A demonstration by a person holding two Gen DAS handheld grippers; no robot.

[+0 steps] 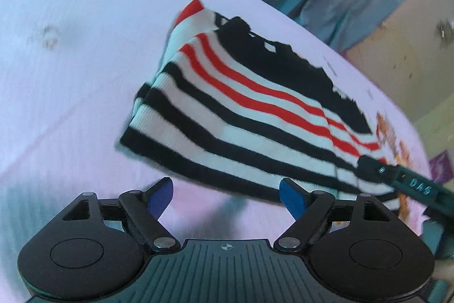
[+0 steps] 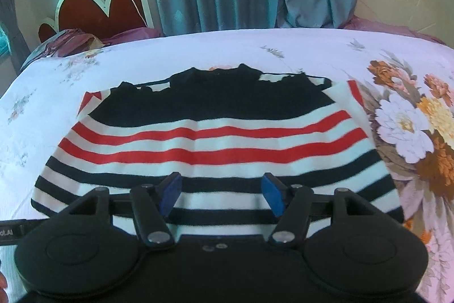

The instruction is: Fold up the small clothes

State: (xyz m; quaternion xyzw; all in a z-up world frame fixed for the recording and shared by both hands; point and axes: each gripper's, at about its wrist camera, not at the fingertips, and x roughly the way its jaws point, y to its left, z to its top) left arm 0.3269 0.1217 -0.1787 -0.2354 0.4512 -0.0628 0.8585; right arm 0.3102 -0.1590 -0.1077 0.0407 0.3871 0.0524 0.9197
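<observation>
Striped top lies flat on the bed, sleeves tucked. Both tools spread wide, empty: right tool over its hem, left tool beside it. Pinch both hem corners evenly.

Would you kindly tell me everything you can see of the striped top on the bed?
The striped top is a small ribbed knit: black across the neck end, then two red stripes, then black stripes on white. It lies flat on the floral bedsheet, sleeves apparently folded in. Both tongs, left and right, are open near its hem, gripping nothing.
</observation>
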